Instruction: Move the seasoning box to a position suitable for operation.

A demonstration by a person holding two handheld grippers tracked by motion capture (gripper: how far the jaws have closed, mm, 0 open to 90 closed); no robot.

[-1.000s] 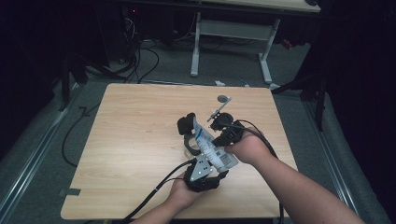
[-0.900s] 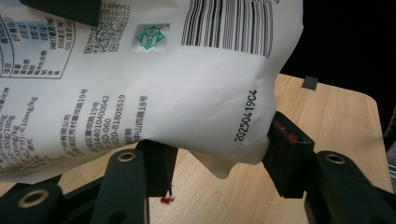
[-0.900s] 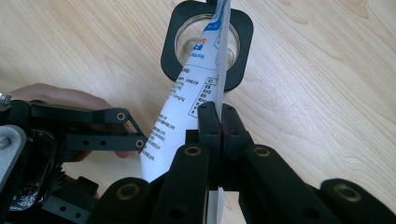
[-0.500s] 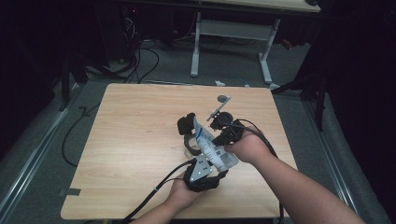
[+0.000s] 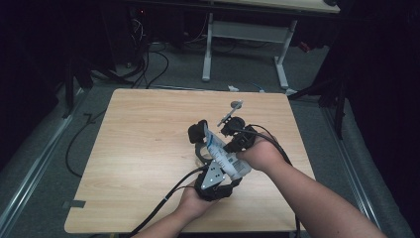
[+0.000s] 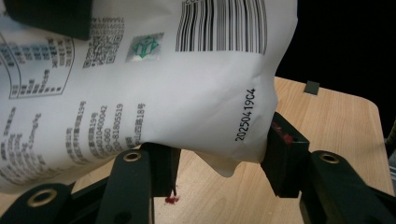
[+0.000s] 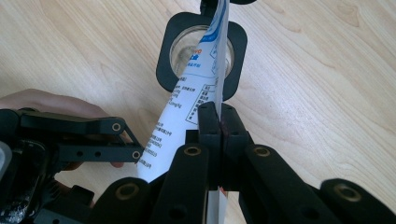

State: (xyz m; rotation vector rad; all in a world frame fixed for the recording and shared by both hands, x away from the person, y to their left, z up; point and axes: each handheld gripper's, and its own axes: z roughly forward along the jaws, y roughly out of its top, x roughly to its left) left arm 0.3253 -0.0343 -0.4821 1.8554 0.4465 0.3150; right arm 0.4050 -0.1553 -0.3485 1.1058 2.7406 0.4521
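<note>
A white printed packet (image 5: pixel 224 154) is held above the wooden table (image 5: pixel 138 148) between both grippers. My right gripper (image 5: pixel 233 139) is shut on its thin edge; in the right gripper view the jaws (image 7: pixel 217 114) pinch the packet (image 7: pixel 187 112) flat. My left gripper (image 5: pixel 212 166) comes from below and grips its lower, fuller part. In the left gripper view the packet (image 6: pixel 163 84), with its barcode and date print, sits between the pads of that gripper (image 6: pixel 219 161). The packet's top end lies over a black square-rimmed glass container (image 7: pixel 163 51) standing on the table (image 5: pixel 197 132).
A small grey round-ended piece (image 5: pixel 235 105) lies near the table's far edge, just beyond my right hand. A red mark (image 6: pixel 172 199) is on the wood under the packet. Cables (image 5: pixel 148 74) and a desk frame (image 5: pixel 208 49) stand on the floor behind the table.
</note>
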